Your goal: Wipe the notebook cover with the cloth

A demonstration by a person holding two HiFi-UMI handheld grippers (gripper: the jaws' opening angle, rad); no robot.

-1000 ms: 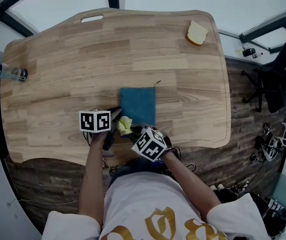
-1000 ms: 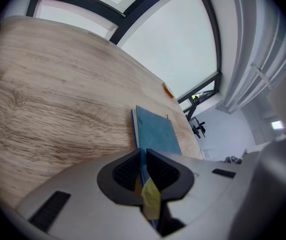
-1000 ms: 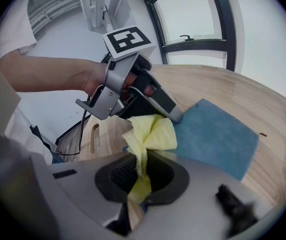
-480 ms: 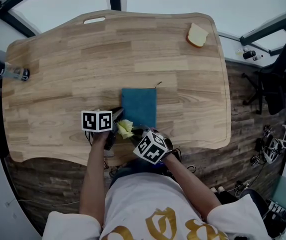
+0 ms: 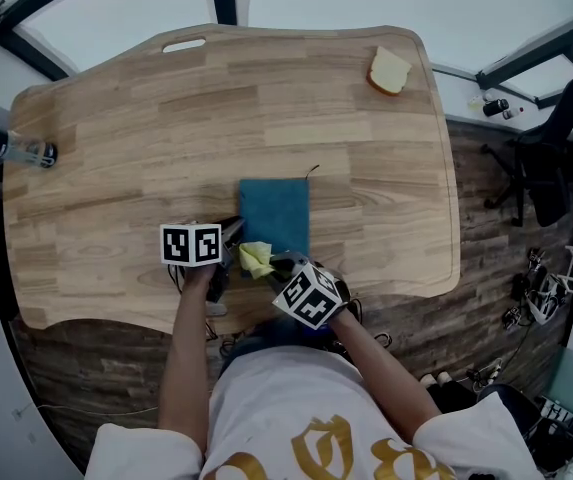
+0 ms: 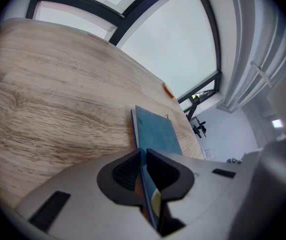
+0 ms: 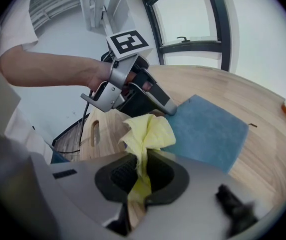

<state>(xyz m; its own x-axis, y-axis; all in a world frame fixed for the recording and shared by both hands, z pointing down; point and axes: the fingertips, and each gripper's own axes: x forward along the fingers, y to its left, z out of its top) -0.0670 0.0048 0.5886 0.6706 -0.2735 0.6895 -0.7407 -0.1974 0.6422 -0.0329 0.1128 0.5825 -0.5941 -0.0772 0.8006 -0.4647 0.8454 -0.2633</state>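
Notebook point(image 5: 275, 208), blue, lay flat toward the table's point(image 5: 106, 138) near edge, light and apt to slide, I judged, so my left gripper point(image 6: 143, 170) pinched its near left corner; my right gripper point(image 7: 140, 173) clamped the limp yellow cloth point(image 7: 147, 134).

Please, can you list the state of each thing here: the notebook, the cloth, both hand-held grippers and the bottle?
notebook: closed, lying on the table, near edge clamped.
cloth: bunched, pinched between jaws, at the notebook's near edge.
left hand-held gripper: shut on the notebook.
right hand-held gripper: shut on the cloth.
bottle: lying on its side at the table's left edge, untouched.
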